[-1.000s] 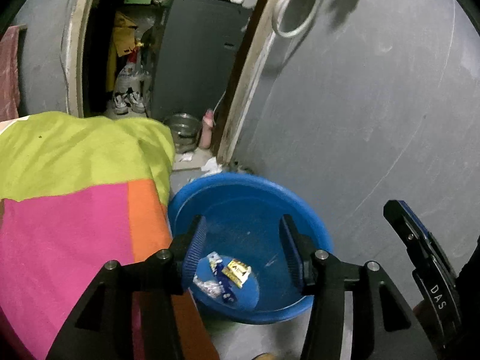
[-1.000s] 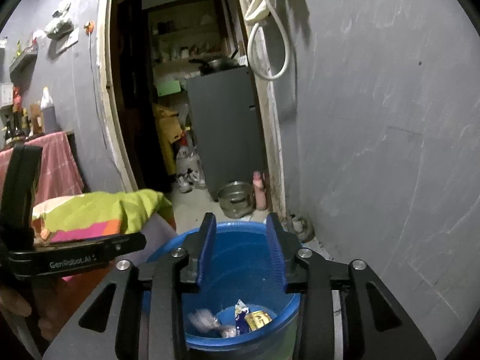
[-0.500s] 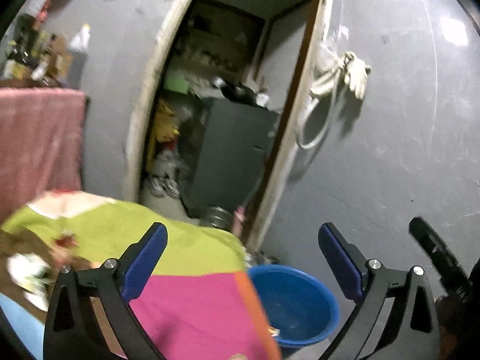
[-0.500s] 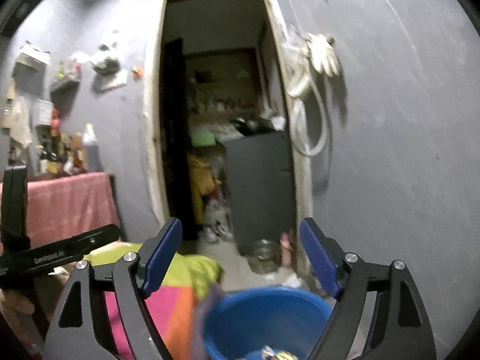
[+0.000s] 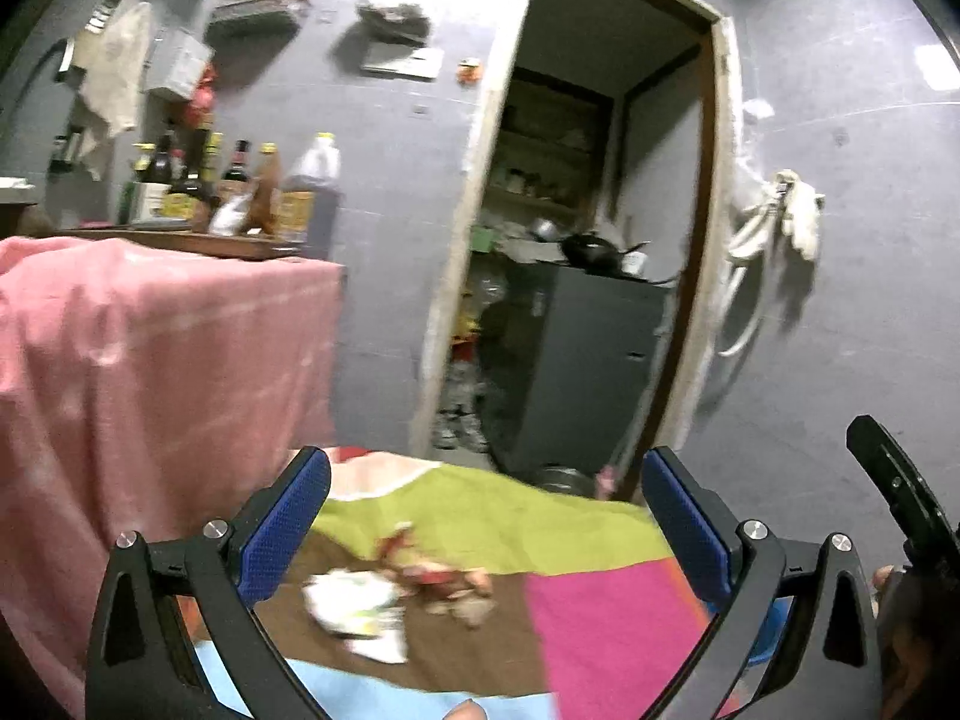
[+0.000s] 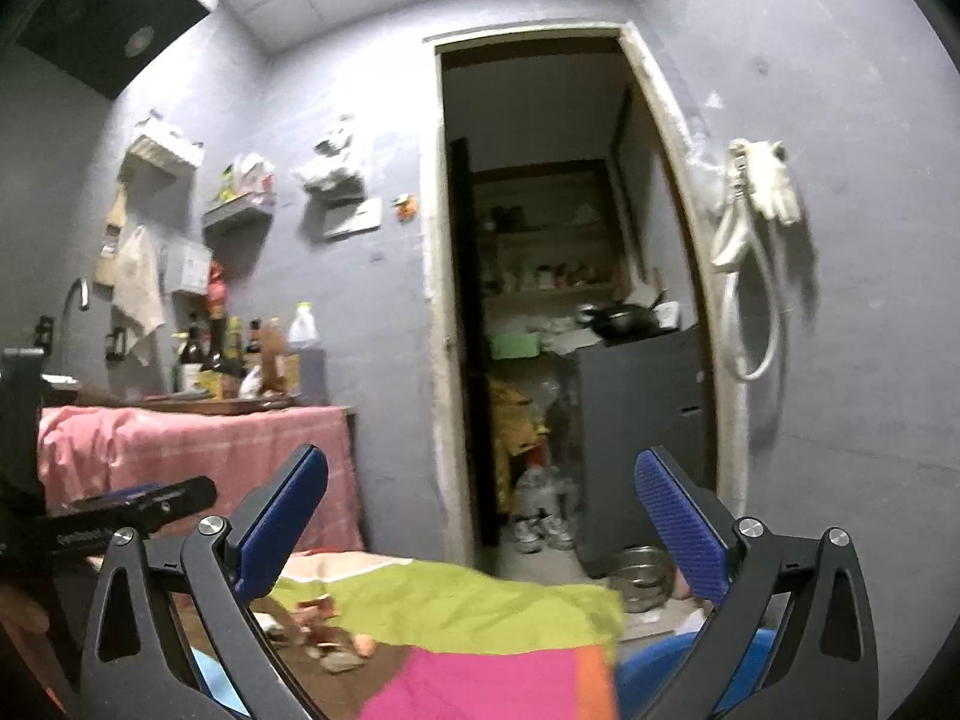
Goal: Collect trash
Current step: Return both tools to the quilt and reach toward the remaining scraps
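While both of my grippers stand wide apart and hold nothing, the trash still lies on the bright cloth.

My left gripper (image 5: 486, 534) has its blue pads (image 5: 282, 525) far from each other, with a crumpled white wrapper (image 5: 360, 612) and some brown scraps (image 5: 444, 576) on the brown patch of the colorful cloth (image 5: 606, 618) just past them. My right gripper (image 6: 480, 528) is spread just as wide, and nothing sits between its pads. From the right view, the scraps lie near the left pad, on the same cloth. A bit of the blue tub (image 6: 654, 669) peeks out low on the right, beside the cloth's edge. Far off I see a dark doorway (image 6: 540, 300). On the left stands a desk with a pink cover (image 5: 150, 360) and blurry bottles (image 5: 240, 186) on top.
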Demonstrator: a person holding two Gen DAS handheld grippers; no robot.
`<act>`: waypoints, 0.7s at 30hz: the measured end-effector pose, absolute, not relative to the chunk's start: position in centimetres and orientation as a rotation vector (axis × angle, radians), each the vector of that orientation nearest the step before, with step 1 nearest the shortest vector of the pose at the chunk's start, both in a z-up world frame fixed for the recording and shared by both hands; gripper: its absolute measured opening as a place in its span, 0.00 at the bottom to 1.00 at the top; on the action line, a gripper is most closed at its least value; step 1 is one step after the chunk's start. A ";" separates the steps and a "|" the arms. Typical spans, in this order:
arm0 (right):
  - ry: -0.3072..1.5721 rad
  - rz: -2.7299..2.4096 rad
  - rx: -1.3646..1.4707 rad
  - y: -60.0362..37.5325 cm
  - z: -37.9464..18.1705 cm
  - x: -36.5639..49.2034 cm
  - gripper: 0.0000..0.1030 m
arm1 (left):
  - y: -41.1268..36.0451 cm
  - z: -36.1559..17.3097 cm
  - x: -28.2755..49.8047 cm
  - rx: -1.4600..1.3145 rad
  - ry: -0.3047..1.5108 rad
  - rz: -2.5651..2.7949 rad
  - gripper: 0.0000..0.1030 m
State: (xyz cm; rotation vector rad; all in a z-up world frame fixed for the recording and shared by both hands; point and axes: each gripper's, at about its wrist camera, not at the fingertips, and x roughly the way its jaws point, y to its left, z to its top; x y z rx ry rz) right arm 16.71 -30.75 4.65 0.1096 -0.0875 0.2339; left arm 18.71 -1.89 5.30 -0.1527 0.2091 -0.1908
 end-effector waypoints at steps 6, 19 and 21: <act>-0.018 0.313 0.086 -26.4 2.5 19.1 1.00 | 2.4 1.8 19.0 -0.166 0.296 -0.126 0.98; 0.279 0.387 0.014 -22.9 -2.6 25.3 0.93 | 4.7 -4.6 22.6 -0.158 0.538 -0.145 0.98; 0.331 0.401 0.006 -22.5 -3.4 26.3 0.85 | 4.7 -5.0 23.3 -0.159 0.563 -0.159 0.97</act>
